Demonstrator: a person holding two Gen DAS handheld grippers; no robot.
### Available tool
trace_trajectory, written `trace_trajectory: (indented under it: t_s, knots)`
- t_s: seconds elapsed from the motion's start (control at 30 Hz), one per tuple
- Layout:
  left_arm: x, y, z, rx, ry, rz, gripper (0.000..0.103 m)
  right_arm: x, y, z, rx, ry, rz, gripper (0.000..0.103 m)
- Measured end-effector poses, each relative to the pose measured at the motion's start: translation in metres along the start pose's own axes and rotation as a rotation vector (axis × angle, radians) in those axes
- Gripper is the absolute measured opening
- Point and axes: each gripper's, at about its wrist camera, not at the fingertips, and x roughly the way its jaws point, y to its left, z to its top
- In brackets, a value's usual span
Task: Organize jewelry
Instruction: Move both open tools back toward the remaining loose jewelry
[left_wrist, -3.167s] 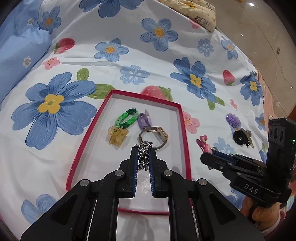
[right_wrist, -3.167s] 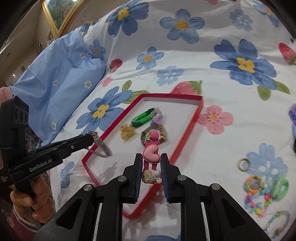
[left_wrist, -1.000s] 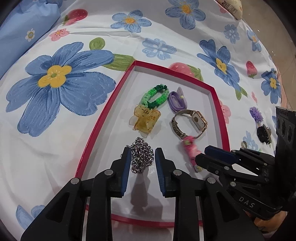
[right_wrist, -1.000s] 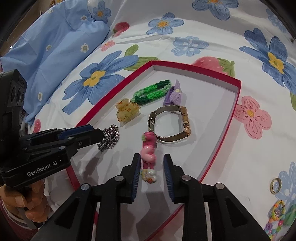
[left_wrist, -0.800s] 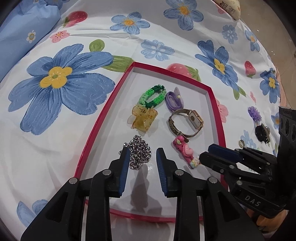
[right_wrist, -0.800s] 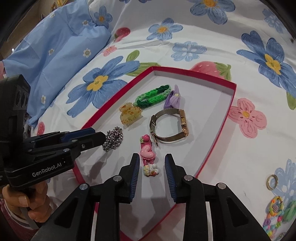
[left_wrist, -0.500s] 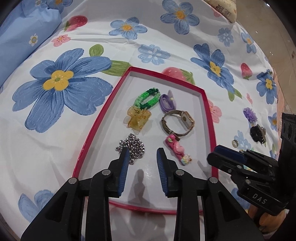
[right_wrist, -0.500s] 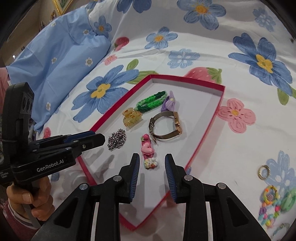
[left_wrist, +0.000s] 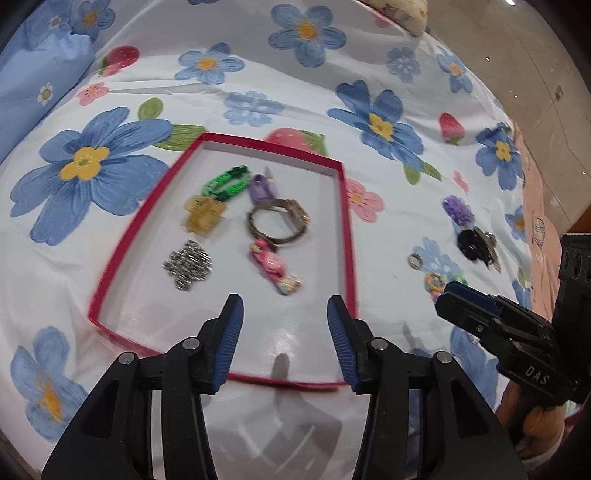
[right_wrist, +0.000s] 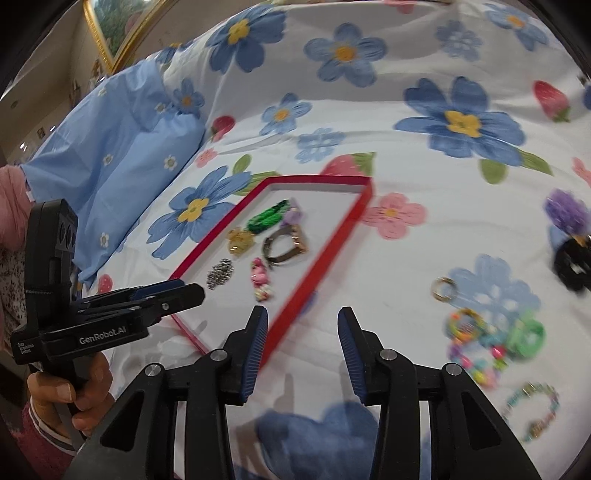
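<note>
1. Jewelry sits in two groups on a floral bedsheet (left_wrist: 258, 74): part inside a red-rimmed tray (left_wrist: 345, 229), part loose on the sheet to the tray's right.
2. Inside the tray lie a green braided band (left_wrist: 227, 181), a purple piece (left_wrist: 262, 186), an amber claw clip (left_wrist: 203, 218), a watch (left_wrist: 279, 221), a silver chain (left_wrist: 186, 264) in a heap, and a pink charm clip (left_wrist: 275, 267) just below the watch.
3. Loose on the sheet are a small gold ring (right_wrist: 443, 288), a bright bead cluster (right_wrist: 480, 343) with a green ring (right_wrist: 526, 334) beside it, a pastel bead bracelet (right_wrist: 535, 413), a black piece (right_wrist: 572, 264) and a purple fuzzy piece (right_wrist: 565, 208).
4. Left gripper (left_wrist: 284, 339) hovers over the tray's near end, jaws wide apart and empty; its side reads "GenRobot.AI" and "Data Acquisition System" in the right wrist view.
5. Right gripper (right_wrist: 301, 350) hangs over the tray's near right edge and the sheet, jaws also spread, holding nothing; its body shows "DAS" in the left wrist view.
6. A blue pillow (right_wrist: 110, 155) lies at the far left.
</note>
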Motion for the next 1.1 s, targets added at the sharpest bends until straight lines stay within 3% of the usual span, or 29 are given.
trace_trajectory:
  t_s: [0.43,1.1]
  knots:
    - [0.006,-0.052,-0.018,0.082,0.035,-0.059,0.054,-0.065,-0.058,-0.039,0.126,-0.125,-0.129,0.053]
    - [0.045,-0.128,-0.03,0.231,0.132,-0.11,0.054,-0.094,-0.127,-0.088,0.241,-0.096,-0.282,0.053]
